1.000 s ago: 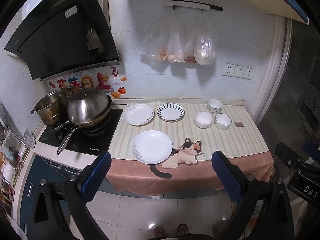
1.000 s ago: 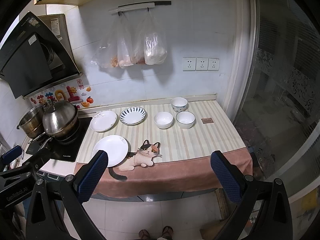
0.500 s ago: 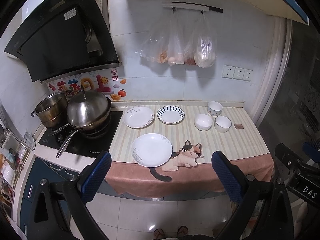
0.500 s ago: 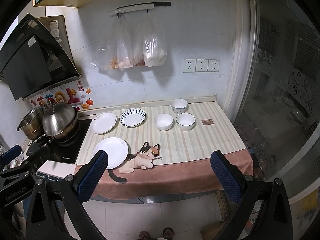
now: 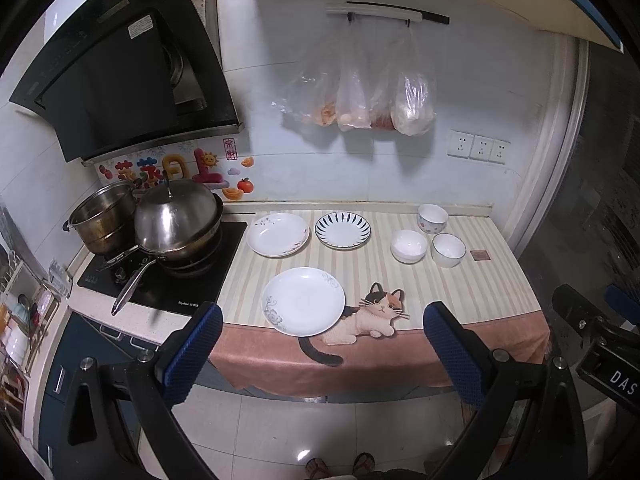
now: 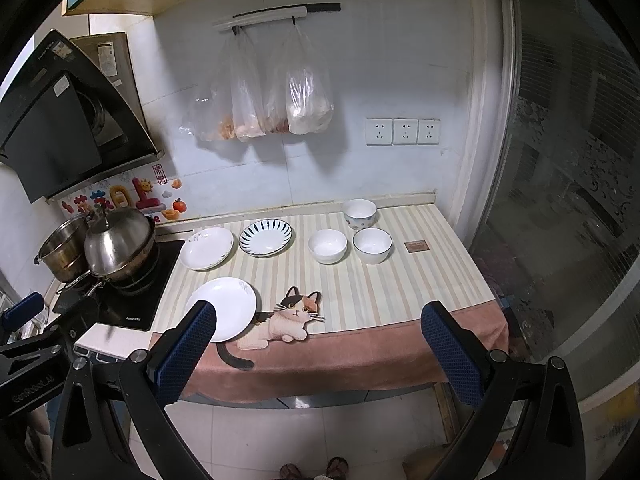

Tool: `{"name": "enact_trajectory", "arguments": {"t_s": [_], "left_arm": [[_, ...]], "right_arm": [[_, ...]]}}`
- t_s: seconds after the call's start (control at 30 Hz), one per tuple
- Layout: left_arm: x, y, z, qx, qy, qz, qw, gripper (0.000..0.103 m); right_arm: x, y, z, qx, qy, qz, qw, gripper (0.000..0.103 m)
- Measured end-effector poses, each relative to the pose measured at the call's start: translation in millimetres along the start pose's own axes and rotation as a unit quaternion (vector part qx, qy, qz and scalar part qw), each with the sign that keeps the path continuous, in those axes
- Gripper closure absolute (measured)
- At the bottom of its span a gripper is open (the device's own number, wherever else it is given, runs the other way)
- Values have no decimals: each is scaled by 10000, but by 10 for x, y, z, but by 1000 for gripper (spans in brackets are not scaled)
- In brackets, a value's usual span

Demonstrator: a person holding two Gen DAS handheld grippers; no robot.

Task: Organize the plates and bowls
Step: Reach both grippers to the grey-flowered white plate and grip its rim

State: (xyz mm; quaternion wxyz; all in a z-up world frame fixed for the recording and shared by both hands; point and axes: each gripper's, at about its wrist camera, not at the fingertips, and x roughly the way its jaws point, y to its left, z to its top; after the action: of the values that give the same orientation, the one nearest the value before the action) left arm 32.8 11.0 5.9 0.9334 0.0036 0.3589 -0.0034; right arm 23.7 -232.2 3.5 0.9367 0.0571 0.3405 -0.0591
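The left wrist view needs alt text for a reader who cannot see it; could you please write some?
Three plates and three bowls sit apart on a striped counter mat with a cat picture, beside a stove holding a lidded wok. The left gripper hangs open before the counter.

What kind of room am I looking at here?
Most likely a small home kitchen: a range hood hangs over a cooktop holding steel pots, and plates and bowls sit on the counter.

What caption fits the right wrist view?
Open right gripper faces a counter with three plates and three bowls, nothing held.
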Motion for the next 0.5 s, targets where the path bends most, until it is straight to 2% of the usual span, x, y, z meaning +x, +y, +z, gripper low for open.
{"name": "enact_trajectory", "arguments": {"t_s": [0.2, 0.3, 0.43, 0.5], "left_arm": [[152, -22, -31, -146, 79, 165, 9997, 0], [349, 18, -56, -335, 102, 253, 9991, 0], [820, 210, -82, -482, 216, 696, 9962, 0], [1194, 407, -95, -521, 376, 964, 9933, 0]], "right_arm": [[109, -56, 35, 7, 16, 92, 10000, 0], [240, -115, 51, 73, 84, 183, 9998, 0], [676, -101, 6, 152, 193, 475, 9986, 0], [1065, -8, -61, 116, 336, 694, 9970, 0]]}}
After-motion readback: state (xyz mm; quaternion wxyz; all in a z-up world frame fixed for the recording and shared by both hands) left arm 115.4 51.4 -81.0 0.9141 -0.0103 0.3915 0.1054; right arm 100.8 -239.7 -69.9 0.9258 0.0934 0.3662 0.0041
